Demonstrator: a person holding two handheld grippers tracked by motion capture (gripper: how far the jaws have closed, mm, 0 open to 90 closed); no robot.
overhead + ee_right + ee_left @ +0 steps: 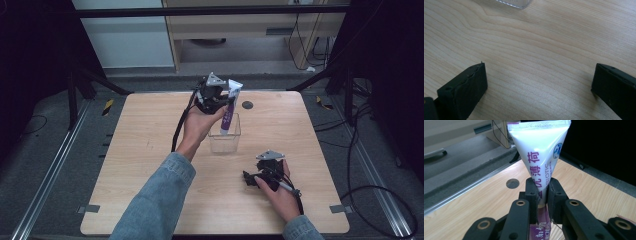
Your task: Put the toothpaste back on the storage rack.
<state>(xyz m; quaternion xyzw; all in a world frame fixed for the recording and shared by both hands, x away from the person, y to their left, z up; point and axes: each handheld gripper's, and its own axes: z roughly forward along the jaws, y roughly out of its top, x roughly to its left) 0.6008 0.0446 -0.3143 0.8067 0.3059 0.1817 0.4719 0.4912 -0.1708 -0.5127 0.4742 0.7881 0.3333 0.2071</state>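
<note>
While the left gripper [223, 102] pinches a white and purple toothpaste tube [229, 107] upright between closed fingers, the tube's lower end sits inside a clear plastic cup [225, 135] near the light wooden table's [150, 150] far edge; the right gripper [250, 177], fingers spread wide and empty, rests toward the near right corner.

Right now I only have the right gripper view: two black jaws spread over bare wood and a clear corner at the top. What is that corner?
Observer: A clear cup standing mid-table.
Operator: Anything in it?
Observer: A white and purple tube, its lower end inside the cup.
Operator: What holds the tube?
Observer: The left gripper, shut on its middle, crimped end up.
Operator: Where is the right gripper?
Observer: The right gripper sits low over the table, nearer the person than the cup.
</note>
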